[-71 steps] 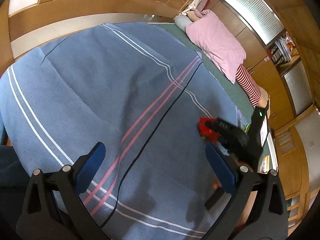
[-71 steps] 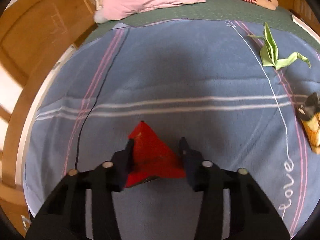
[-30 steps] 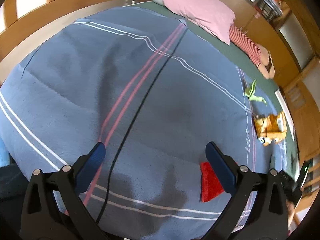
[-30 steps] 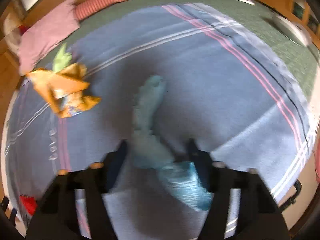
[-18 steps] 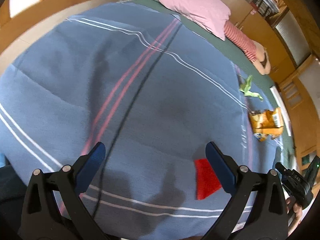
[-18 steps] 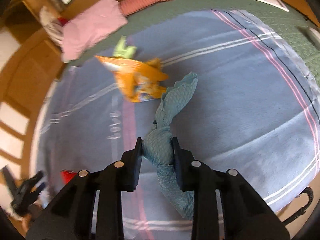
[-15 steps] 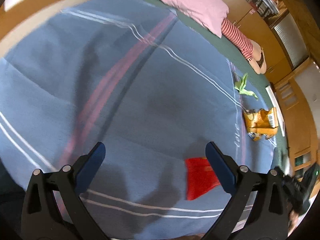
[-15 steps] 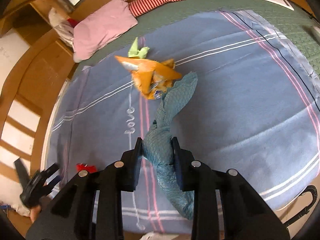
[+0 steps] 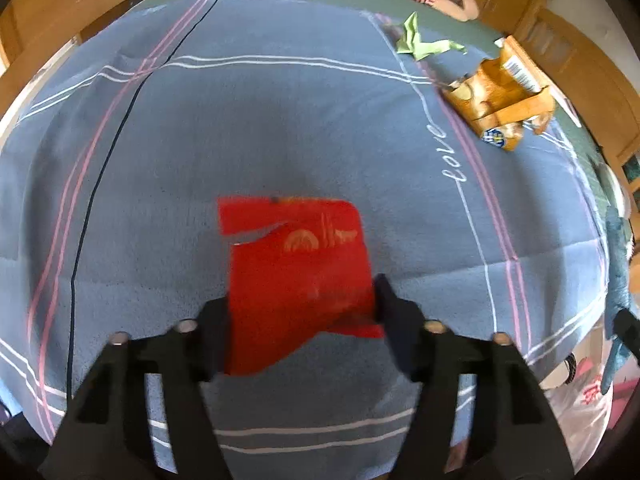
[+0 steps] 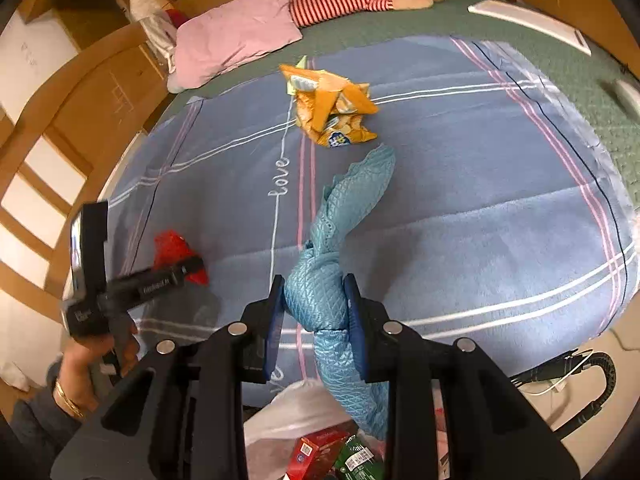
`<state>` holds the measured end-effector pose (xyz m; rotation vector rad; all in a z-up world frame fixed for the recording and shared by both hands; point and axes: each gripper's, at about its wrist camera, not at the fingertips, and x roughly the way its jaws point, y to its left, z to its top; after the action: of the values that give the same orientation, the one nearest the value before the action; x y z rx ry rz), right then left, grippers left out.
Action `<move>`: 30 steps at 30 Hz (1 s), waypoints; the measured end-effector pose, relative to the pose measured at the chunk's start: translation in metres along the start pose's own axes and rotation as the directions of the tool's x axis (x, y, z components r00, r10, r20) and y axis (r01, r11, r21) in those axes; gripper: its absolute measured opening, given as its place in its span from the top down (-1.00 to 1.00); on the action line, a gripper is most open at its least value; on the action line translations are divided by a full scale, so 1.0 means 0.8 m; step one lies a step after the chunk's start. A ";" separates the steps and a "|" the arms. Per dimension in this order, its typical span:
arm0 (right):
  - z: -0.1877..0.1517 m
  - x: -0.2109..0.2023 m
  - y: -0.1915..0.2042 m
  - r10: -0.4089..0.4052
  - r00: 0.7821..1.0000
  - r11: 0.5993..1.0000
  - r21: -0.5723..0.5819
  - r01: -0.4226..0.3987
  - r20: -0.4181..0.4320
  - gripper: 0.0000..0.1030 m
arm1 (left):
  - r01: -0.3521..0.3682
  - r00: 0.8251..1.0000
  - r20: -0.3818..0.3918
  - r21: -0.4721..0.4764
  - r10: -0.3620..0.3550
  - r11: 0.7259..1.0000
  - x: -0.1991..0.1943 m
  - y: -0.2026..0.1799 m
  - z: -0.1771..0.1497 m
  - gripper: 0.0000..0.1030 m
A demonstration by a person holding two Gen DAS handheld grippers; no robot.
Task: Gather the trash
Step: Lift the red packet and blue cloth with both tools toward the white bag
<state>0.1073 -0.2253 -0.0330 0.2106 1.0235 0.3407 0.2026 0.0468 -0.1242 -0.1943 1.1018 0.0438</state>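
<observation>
Step in hand: both grippers appear to be at the pick-up stage of collecting litter off the bed, with two pieces engaged and two more lying loose.
Left gripper: its jaws stand on either side of the flat red torn paper wrapper and seem to pinch its near edge, though motion blur hides whether they truly press it; the wrapper lies on the blue fleece blanket with pink and white stripes.
Right gripper: its jaws are closed on the twisted pale-blue quilted plastic wrapper, gripping it at its bunched middle; one end trails forward over the blanket, the other hangs down towards the white plastic trash bag below.
Trash bag: open beside the bed's near edge, with a red carton and a green packet visible inside.
Remaining litter: a crumpled orange foil snack bag sits farther up the blanket, and a folded light-green paper scrap lies beyond it near the blanket's far edge.
Next move, as a judgement: the blue wrapper needs carrying over the bag's mouth and releasing; the red wrapper needs a firm pinch before lifting.
Materials: the red piece is thin, stiff and creased, with a tear near its far edge; the blue one is soft, embossed and floppy; the orange bag is glossy and springy.
Risk: the limp blue tail may drag across the blanket.
</observation>
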 end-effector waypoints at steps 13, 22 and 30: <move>-0.047 -0.044 0.037 0.004 0.999 0.994 -0.110 0.001 0.045 0.42 | 0.078 0.955 0.288 -0.021 -0.069 0.997 -0.104 0.014 -0.051 0.16; -0.126 -0.077 -0.011 -0.124 0.988 0.988 -0.098 0.115 -0.093 0.36 | 0.172 0.951 0.241 0.109 -0.194 0.979 -0.105 -0.027 -0.090 0.16; -0.133 -0.097 -0.038 -0.177 0.982 0.984 0.010 0.178 -0.060 -0.51 | 0.188 0.942 0.240 0.205 -0.236 0.961 -0.111 -0.050 -0.109 0.16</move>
<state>-0.0153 -0.2807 -0.0351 0.1220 1.0953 0.1778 0.0906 -0.0029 -0.0779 -0.1402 0.8098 -0.2183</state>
